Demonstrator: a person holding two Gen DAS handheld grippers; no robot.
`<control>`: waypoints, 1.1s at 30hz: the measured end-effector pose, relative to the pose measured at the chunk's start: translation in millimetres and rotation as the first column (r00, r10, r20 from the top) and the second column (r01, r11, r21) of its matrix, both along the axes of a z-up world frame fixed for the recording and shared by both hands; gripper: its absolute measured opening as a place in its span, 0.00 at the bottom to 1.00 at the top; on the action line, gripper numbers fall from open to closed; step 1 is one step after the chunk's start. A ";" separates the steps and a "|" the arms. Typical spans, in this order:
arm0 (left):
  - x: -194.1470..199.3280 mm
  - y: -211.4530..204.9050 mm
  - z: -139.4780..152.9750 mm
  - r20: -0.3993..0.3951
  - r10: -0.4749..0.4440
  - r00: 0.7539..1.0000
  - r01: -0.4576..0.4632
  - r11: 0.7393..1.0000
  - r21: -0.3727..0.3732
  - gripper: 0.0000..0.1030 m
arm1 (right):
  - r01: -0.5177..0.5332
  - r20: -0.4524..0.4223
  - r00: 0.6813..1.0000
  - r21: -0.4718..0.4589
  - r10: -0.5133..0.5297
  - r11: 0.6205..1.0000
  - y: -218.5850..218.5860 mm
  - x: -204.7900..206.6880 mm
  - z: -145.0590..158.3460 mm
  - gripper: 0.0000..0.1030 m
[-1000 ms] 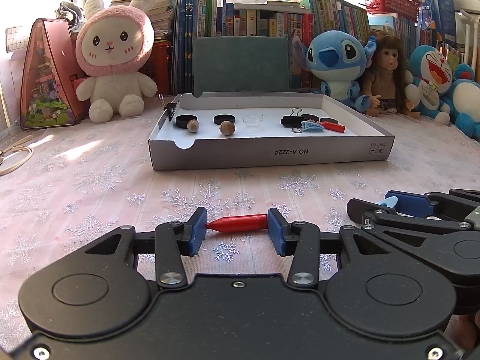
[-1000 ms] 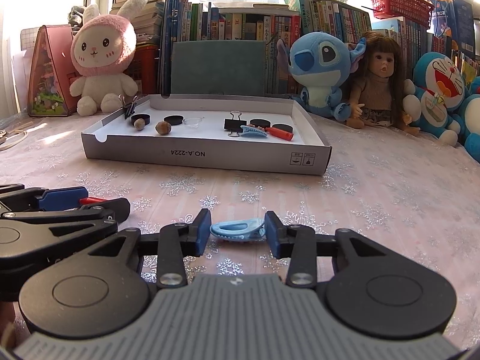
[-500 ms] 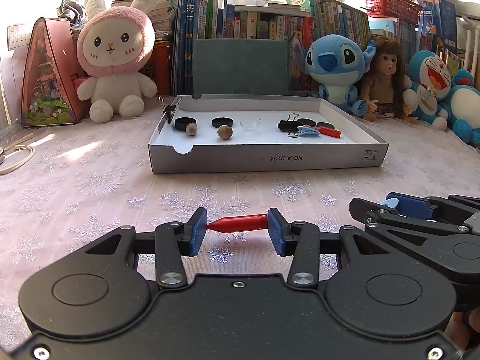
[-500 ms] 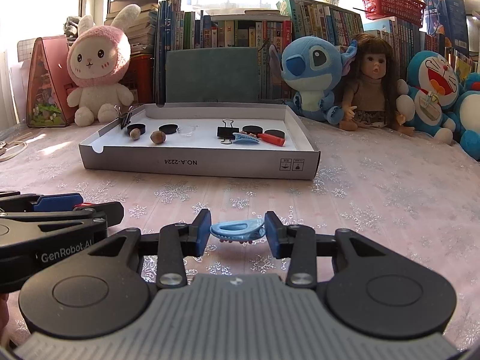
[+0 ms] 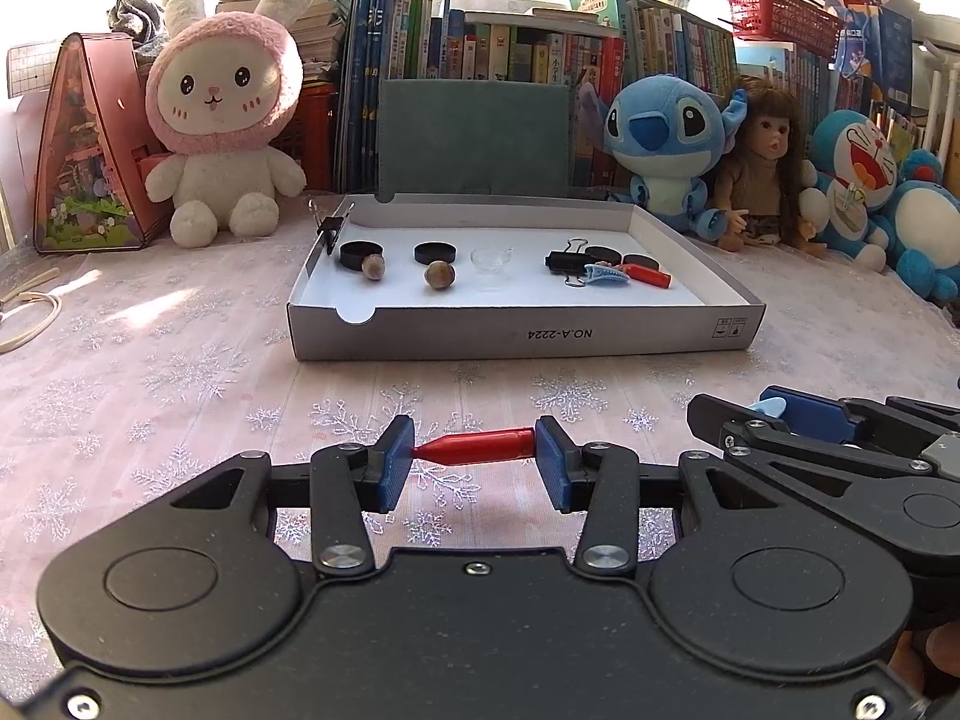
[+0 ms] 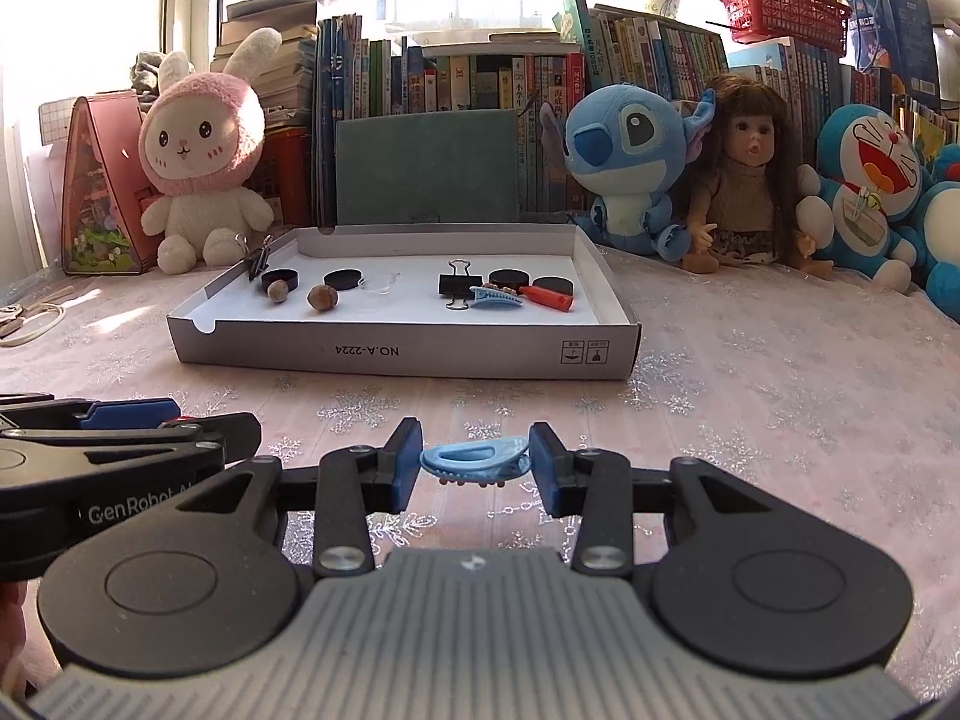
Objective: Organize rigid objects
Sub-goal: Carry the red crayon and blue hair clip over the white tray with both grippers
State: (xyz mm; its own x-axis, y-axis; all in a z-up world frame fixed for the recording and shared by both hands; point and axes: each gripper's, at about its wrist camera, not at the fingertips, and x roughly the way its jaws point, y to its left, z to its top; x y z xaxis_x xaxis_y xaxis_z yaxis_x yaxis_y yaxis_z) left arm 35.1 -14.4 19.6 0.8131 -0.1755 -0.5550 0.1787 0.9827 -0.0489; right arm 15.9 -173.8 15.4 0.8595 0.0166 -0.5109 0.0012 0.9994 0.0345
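Note:
My left gripper (image 5: 474,461) is shut on a small red screwdriver handle (image 5: 477,446), held sideways above the tablecloth. My right gripper (image 6: 474,465) is shut on a light blue hair clip (image 6: 474,461). Ahead stands a shallow white cardboard tray (image 5: 522,333), also in the right wrist view (image 6: 396,354). In it lie black caps (image 5: 360,252), two nuts (image 5: 440,274), a clear small dish (image 5: 492,259), a black binder clip (image 5: 564,262), another blue hair clip (image 5: 606,274) and another red screwdriver handle (image 5: 648,276). A second binder clip (image 5: 329,228) grips the tray's left wall.
Plush toys line the back: a pink rabbit (image 5: 225,114), a blue Stitch (image 5: 666,144), a doll (image 5: 768,174) and Doraemon (image 5: 864,180), before a row of books. A pink house model (image 5: 84,150) stands far left. A cord (image 5: 30,315) lies at the left edge.
Both grippers have risen and drawn back a little from the tray, each still holding its object. The tray's contents have not moved.

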 end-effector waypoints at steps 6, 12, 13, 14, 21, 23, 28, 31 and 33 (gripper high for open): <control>5.8 1.1 7.8 0.016 -0.008 1.000 0.008 1.000 0.016 0.41 | 0.000 -0.008 1.000 0.023 0.001 1.000 -5.2 5.8 3.5 0.43; 11.0 1.4 11.5 0.007 -0.019 1.000 0.019 1.000 0.010 0.41 | -0.008 -0.023 1.000 0.034 0.009 0.999 -9.6 12.6 4.8 0.43; 12.2 0.3 12.4 0.008 -0.022 1.000 0.022 1.000 0.013 0.40 | -0.007 -0.024 1.000 0.037 0.008 0.999 -10.3 13.7 5.2 0.43; 13.0 -0.1 13.0 0.008 -0.024 1.000 0.024 1.000 0.014 0.41 | -0.006 -0.026 1.000 0.041 0.007 0.999 -10.9 14.8 5.5 0.43; 21.5 -4.2 17.0 0.006 -0.035 0.999 0.035 0.999 0.014 0.41 | -0.005 -0.032 0.999 0.068 0.007 0.998 -15.6 24.4 8.3 0.43; 24.6 -4.5 17.3 0.003 -0.035 0.999 0.035 0.999 0.011 0.41 | -0.004 -0.034 0.999 0.074 0.007 0.997 -16.5 26.4 8.8 0.43; 33.6 -5.7 19.6 -0.004 -0.032 0.999 0.033 0.999 0.003 0.40 | 0.003 -0.040 0.999 0.085 0.000 0.996 -19.9 32.8 8.9 0.43; 38.9 -6.0 21.1 -0.005 -0.034 0.999 0.034 0.999 0.004 0.40 | 0.007 -0.042 0.999 0.092 -0.003 0.996 -22.0 37.6 10.3 0.43; 43.1 -6.1 22.3 -0.009 -0.035 0.999 0.035 0.999 0.002 0.40 | 0.008 -0.042 0.999 0.096 -0.004 0.995 -23.2 41.1 11.8 0.43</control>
State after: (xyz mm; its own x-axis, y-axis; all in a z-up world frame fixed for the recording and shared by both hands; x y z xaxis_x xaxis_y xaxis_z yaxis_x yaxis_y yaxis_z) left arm 78.2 -20.5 42.0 0.8015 -0.2025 -0.5627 0.2127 0.9759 -0.0484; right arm 57.1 -197.0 27.2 0.8375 0.0625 -0.5429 0.0107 0.9914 0.1307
